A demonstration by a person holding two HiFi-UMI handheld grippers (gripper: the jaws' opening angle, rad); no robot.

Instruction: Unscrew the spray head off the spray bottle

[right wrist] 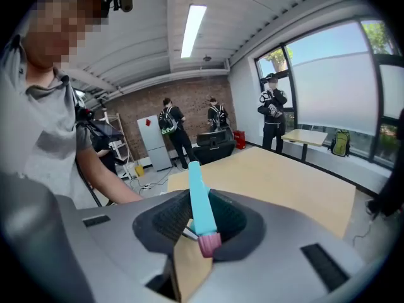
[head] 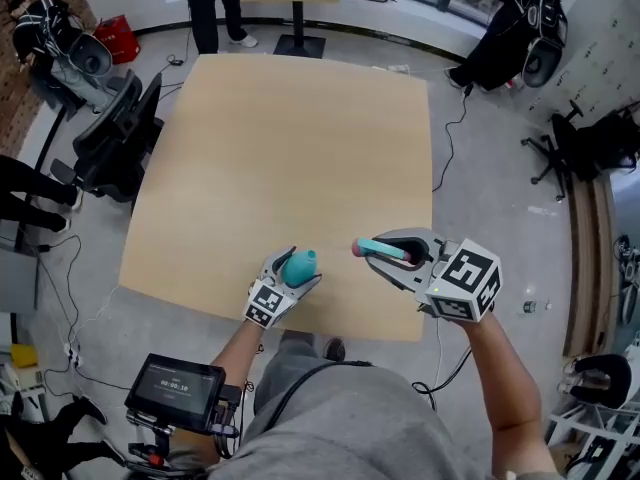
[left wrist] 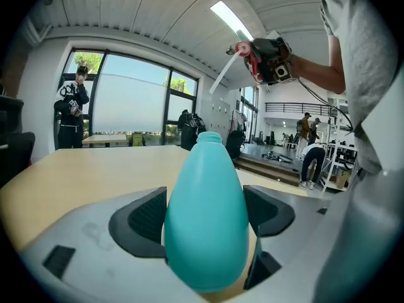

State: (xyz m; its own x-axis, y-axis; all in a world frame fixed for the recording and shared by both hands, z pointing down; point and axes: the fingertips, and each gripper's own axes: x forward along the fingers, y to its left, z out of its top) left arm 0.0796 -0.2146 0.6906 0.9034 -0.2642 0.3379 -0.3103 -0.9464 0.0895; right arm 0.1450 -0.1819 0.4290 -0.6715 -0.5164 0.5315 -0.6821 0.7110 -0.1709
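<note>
Spray bottle: the teal spray bottle [left wrist: 205, 223] sits over the counter [head: 290, 148], close to its near edge, and its neck [left wrist: 209, 137] is bare!
Spray head: it's off! The spray head [right wrist: 199, 204] hangs above the counter's near edge, well apart from the bottle, with its pink nozzle [right wrist: 209, 243] poking out.
Left gripper: the left gripper [head: 303, 268] has its jaws spread wide and both pads pressed on the bottle's fat belly. That's the anchor, I'd say, stopping the body from spinning.
Right gripper: the right gripper [right wrist: 202, 223] is pinched narrow on the head's slim teal stem. That's a twisting grip, and now it carries the freed part.
Dip tube: a white tube [left wrist: 222, 76] trails from the head, entirely out of the bottle.
Left hand pose: the forearm reaches in over the counter's near edge, with the gripper aimed away and slightly down.
Right hand pose: the elbow is bent and the gripper is turned inward along the counter's near edge, marker cube towards the person.
Bottle base: I can't tell whether it touches the counter.
Judgement: the unscrewing looks done.
</note>
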